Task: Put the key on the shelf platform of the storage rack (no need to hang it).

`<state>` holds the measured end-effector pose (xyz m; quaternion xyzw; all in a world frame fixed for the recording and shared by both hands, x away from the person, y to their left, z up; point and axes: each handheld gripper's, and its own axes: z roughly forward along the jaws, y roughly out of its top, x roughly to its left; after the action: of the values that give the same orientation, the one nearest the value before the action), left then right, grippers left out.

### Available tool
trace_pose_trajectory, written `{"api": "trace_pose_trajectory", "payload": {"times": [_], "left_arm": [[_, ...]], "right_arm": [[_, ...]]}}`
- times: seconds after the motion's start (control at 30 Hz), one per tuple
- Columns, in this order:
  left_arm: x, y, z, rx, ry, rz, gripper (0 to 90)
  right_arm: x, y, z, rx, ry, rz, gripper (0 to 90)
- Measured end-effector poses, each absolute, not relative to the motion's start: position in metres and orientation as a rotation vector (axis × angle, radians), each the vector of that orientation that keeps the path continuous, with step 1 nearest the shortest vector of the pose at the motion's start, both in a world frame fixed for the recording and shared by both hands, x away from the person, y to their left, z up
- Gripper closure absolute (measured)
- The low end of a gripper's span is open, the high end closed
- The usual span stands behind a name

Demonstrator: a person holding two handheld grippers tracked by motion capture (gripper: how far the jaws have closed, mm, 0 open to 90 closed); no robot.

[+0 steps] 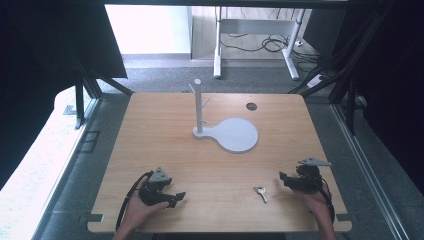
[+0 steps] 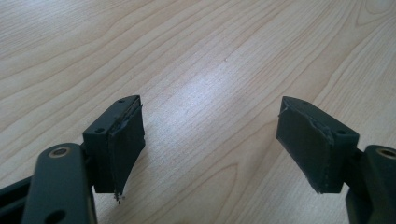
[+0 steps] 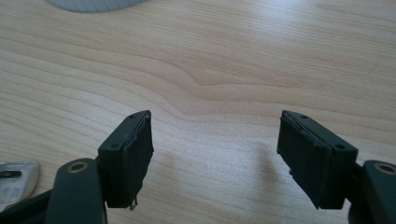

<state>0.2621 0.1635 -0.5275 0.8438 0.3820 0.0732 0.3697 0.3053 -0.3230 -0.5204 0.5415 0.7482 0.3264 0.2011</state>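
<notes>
A small silver key (image 1: 260,192) lies flat on the wooden table (image 1: 165,150) near its front edge; its bow (image 3: 14,184) peeks in at the lower left of the right gripper view. A little to the key's right, my right gripper (image 1: 284,179) rests low over the table, open, with bare wood between its jaws (image 3: 214,154). Near the front left my left gripper (image 1: 177,198) is open too, pointing right, nothing between its fingers (image 2: 210,149). A white stand (image 1: 231,134) with a round base and an upright post with pegs (image 1: 198,105) sits in the middle of the table.
A dark round hole (image 1: 251,106) marks the table's far right part. Black frame struts (image 1: 345,75) rise at both sides, and a white desk frame with cables (image 1: 270,42) stands on the floor beyond.
</notes>
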Motion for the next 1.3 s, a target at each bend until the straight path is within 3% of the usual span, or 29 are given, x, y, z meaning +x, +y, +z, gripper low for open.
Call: {"api": "trace_pose_trajectory", "payload": {"times": [0.7,1.3], "left_arm": [[0.262,0.166,-0.526,2.16,0.984,0.203,23.6],[0.262,0.17,-0.523,2.129,0.999,0.204,23.7]], "right_arm": [[0.302,-0.317,-0.516,1.415,2.218,0.904,35.1],[0.305,-0.313,-0.508,1.41,2.247,0.91,36.3]]}}
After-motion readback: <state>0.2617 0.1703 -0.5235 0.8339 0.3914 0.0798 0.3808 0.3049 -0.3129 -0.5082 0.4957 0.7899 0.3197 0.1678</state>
